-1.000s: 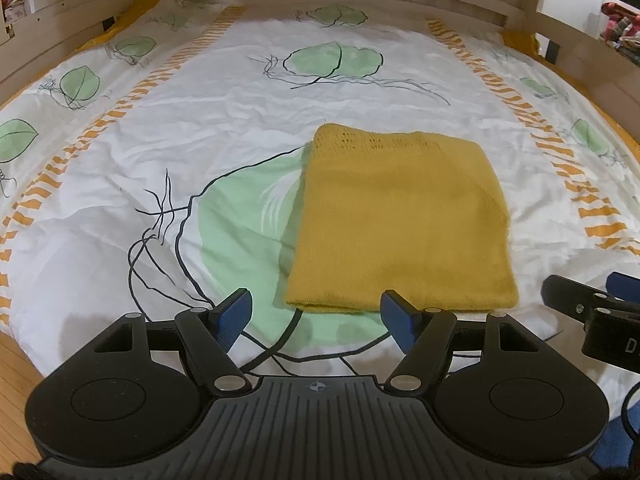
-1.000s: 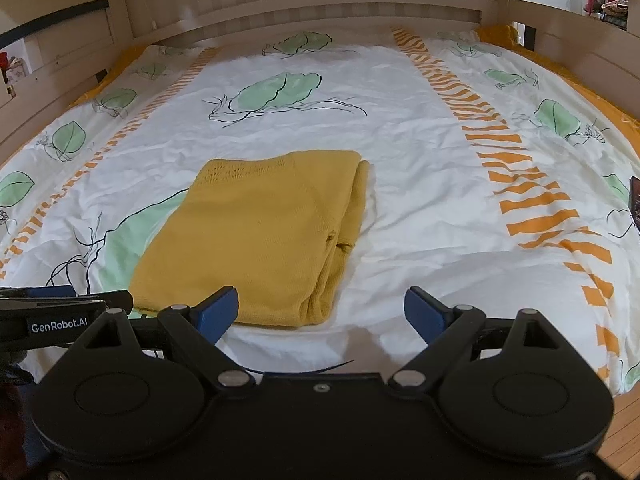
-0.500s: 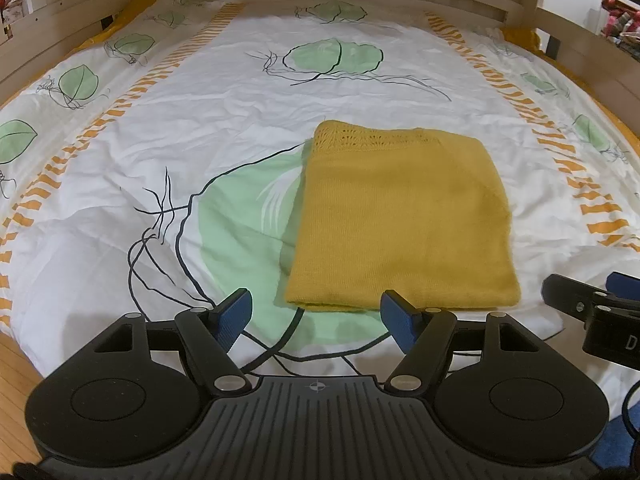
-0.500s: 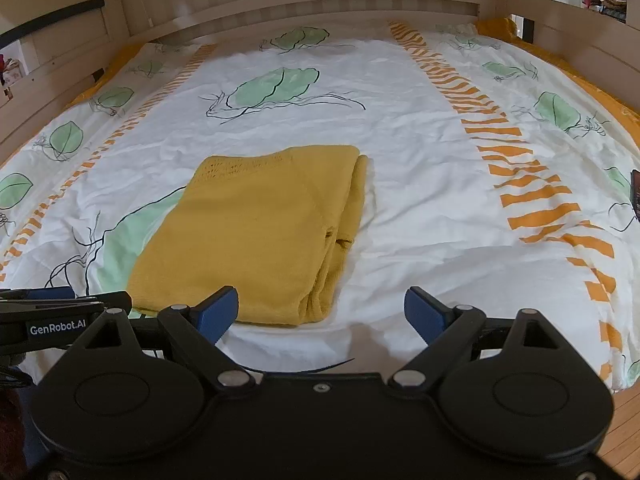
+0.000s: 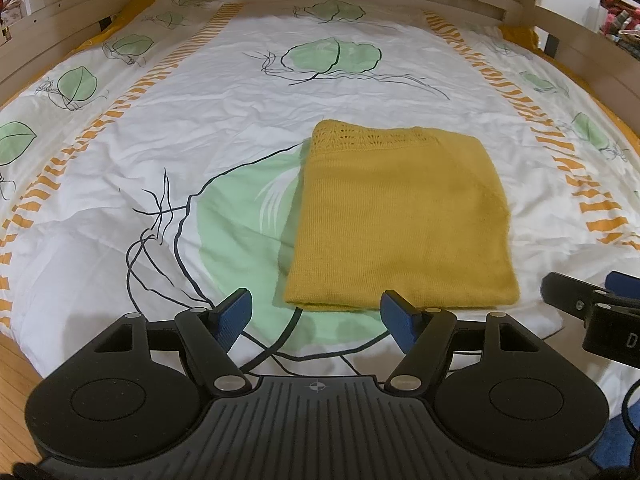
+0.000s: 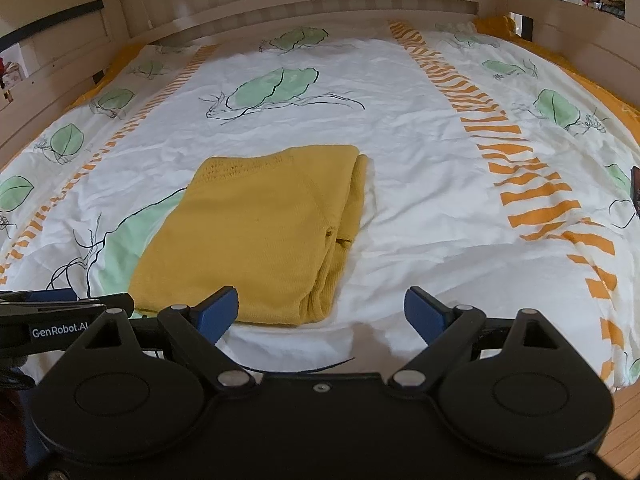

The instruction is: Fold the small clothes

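Observation:
A mustard-yellow knitted garment (image 5: 400, 220) lies folded into a neat rectangle on the bed, its lace-trimmed edge at the far side. In the right wrist view the same garment (image 6: 256, 232) shows stacked layers along its right edge. My left gripper (image 5: 316, 316) is open with nothing between its blue pads, hovering just short of the garment's near edge. My right gripper (image 6: 320, 308) is open too and holds nothing, near the garment's near right corner. Each gripper shows at the edge of the other's view: the right gripper (image 5: 592, 308), the left gripper (image 6: 52, 312).
The bed cover (image 5: 200, 128) is white with green leaf prints and orange striped bands, slightly wrinkled. A wooden bed frame (image 6: 304, 4) runs along the far side and both flanks. Wooden floor (image 5: 12, 364) shows at the near left corner.

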Motion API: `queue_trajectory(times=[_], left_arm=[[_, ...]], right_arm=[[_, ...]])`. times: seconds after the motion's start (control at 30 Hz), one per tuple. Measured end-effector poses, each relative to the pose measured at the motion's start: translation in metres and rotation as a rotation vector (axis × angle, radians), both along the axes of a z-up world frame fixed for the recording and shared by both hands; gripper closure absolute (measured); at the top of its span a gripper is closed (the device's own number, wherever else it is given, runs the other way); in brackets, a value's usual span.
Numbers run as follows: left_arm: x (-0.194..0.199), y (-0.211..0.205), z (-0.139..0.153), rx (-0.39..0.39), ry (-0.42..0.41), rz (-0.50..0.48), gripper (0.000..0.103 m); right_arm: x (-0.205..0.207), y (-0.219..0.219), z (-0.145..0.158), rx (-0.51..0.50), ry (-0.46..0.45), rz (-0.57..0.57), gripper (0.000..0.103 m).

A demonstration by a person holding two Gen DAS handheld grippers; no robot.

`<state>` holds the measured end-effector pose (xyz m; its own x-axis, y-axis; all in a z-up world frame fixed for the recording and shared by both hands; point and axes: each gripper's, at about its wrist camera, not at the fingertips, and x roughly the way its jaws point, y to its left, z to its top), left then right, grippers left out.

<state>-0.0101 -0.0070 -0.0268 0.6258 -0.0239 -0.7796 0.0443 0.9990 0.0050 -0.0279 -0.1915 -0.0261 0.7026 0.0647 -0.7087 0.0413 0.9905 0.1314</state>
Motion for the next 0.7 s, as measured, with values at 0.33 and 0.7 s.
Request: queue_trajectory(times=[0.33, 0.7], left_arm=[[0.0007, 0.0004, -0.0017, 0.002, 0.004, -0.005, 0.033], [0.0025, -0.0005, -0.0037, 0.009, 0.007, -0.01, 0.033]], right_arm=[[-0.0001, -0.0011, -0.0013, 0.01, 0.005, -0.003, 0.012], [0.0003, -0.0023, -0.0042, 0.019, 0.011, -0.007, 0.012]])
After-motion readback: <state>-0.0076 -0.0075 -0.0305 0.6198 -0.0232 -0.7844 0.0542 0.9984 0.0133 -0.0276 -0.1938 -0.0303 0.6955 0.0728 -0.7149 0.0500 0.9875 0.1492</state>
